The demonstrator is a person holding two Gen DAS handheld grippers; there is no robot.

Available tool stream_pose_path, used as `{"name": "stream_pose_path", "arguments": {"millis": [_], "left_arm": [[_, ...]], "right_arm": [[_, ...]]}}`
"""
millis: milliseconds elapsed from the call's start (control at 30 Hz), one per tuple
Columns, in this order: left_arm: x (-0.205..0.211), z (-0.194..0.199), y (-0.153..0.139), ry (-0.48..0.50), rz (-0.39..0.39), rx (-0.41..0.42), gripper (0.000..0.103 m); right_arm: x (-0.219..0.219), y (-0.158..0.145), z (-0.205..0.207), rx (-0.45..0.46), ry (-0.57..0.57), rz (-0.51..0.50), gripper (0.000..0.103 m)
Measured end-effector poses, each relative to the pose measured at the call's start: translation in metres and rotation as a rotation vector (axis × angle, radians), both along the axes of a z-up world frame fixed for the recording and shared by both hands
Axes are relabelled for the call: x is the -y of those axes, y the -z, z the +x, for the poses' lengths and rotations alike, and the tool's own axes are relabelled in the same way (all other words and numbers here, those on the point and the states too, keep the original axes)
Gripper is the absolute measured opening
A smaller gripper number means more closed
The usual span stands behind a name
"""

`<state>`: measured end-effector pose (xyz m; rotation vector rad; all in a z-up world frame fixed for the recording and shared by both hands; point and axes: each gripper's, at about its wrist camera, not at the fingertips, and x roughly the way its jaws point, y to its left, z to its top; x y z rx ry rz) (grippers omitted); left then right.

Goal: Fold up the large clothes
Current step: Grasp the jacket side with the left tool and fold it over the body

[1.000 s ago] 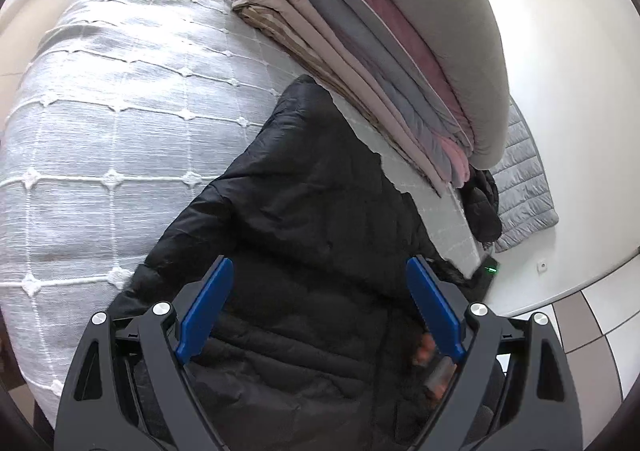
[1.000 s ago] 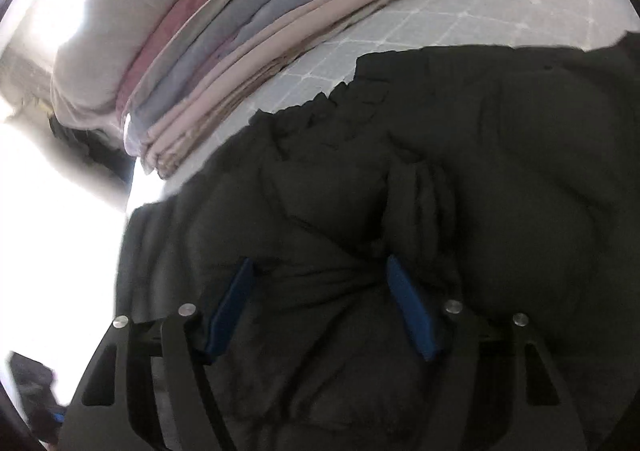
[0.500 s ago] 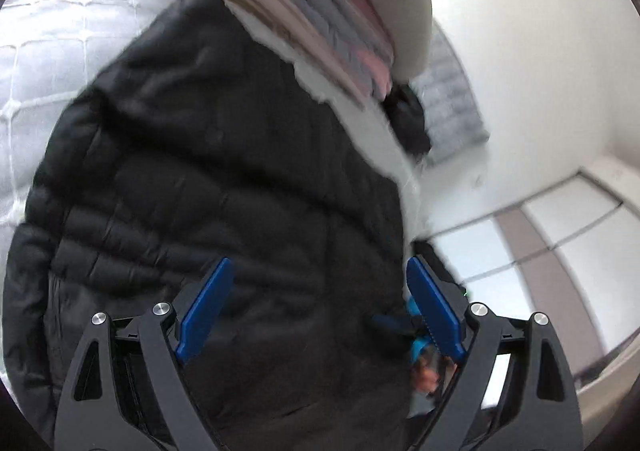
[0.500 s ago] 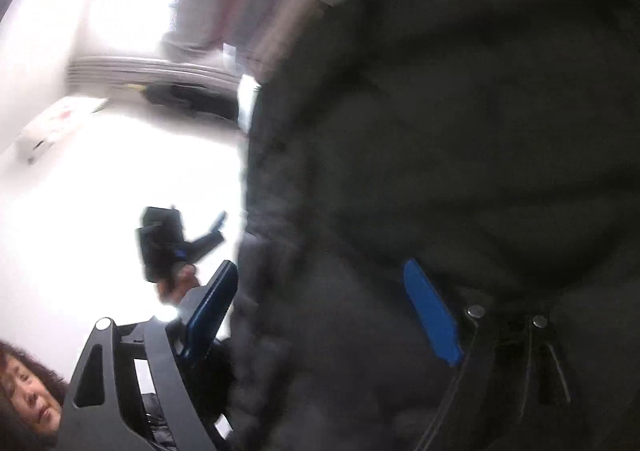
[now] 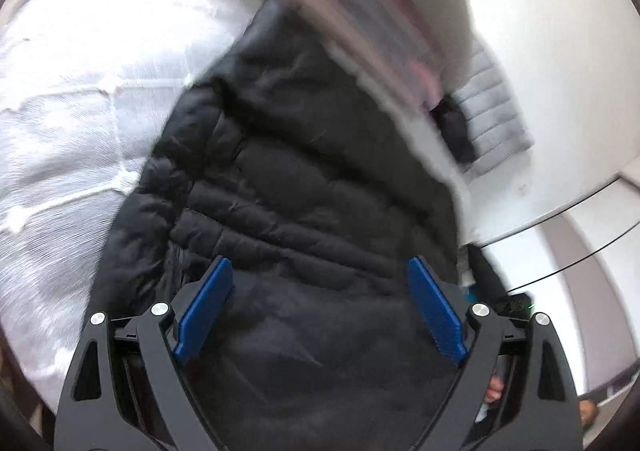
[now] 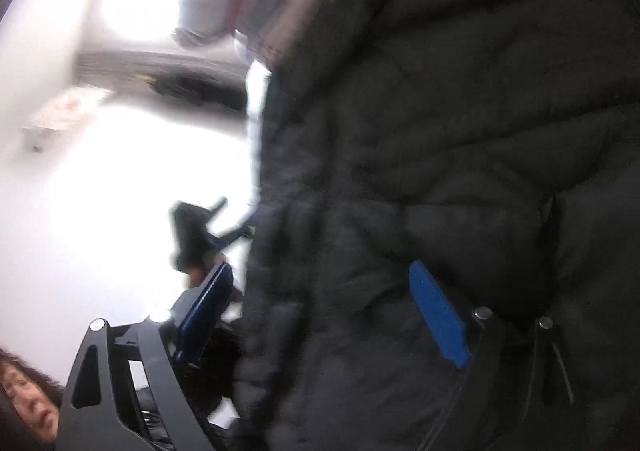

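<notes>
A black puffer jacket (image 5: pixel 304 187) is seen spread on a white quilted bedspread (image 5: pixel 80 99), beside a blurred stack of folded bedding (image 5: pixel 360 11). The left gripper (image 5: pixel 320 307) is held wide open above the jacket, nothing clasped. The right gripper (image 6: pixel 320 311), its jaws just opened wide, is poised over the jacket's edge, pads clear of the fabric.

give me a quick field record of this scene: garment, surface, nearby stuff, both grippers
garment: black puffer jacket, spread on the bed
surface: white quilted bedspread
nearby: stack of folded blankets beyond the jacket, blurred
left gripper: open, above the jacket, gripping nothing
right gripper: jaws have just been opening; jacket edge lies between them, pads not pressing
</notes>
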<state>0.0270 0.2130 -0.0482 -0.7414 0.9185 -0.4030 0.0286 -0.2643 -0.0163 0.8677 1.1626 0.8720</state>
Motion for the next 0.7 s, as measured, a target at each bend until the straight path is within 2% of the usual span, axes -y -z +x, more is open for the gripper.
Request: {"name": "stream_pose_path", "arguments": {"millis": [33,100,167,233,333,400,467,567,633,700], "left_arm": [[-0.007,-0.009,-0.009,0.000,-0.008,0.020,0.086],[-0.022,-0.031,-0.029,0.014,-0.009,0.055,0.086],[-0.044,-0.059,-0.042,0.020,0.009,0.053,0.089],[-0.063,-0.081,-0.043,0.004,0.014,0.029,0.090],[-0.089,-0.112,-0.020,-0.029,0.013,-0.067,0.090],[-0.091,-0.124,0.004,-0.036,-0.014,-0.144,0.090],[-0.085,-0.136,0.031,-0.013,-0.062,-0.216,0.090],[-0.062,-0.145,0.059,0.052,-0.110,-0.290,0.090],[-0.044,-0.149,0.063,0.103,-0.130,-0.297,0.090],[-0.032,-0.152,0.058,0.138,-0.107,-0.283,0.091]], "right_arm": [[0.009,-0.014,-0.008,0.051,0.013,0.014,0.087],[0.031,-0.028,-0.027,0.090,0.058,-0.013,0.088],[0.068,-0.032,-0.050,0.098,0.144,-0.055,0.089],[0.108,-0.022,-0.074,0.067,0.238,-0.063,0.089],[0.160,0.007,-0.107,-0.001,0.360,-0.085,0.089],[0.178,0.032,-0.119,-0.049,0.403,-0.100,0.089],[0.185,0.048,-0.131,-0.097,0.431,-0.088,0.089],[0.183,0.069,-0.142,-0.128,0.431,-0.014,0.089],[0.174,0.079,-0.149,-0.134,0.403,0.040,0.089],[0.165,0.082,-0.148,-0.138,0.365,0.053,0.089]]}}
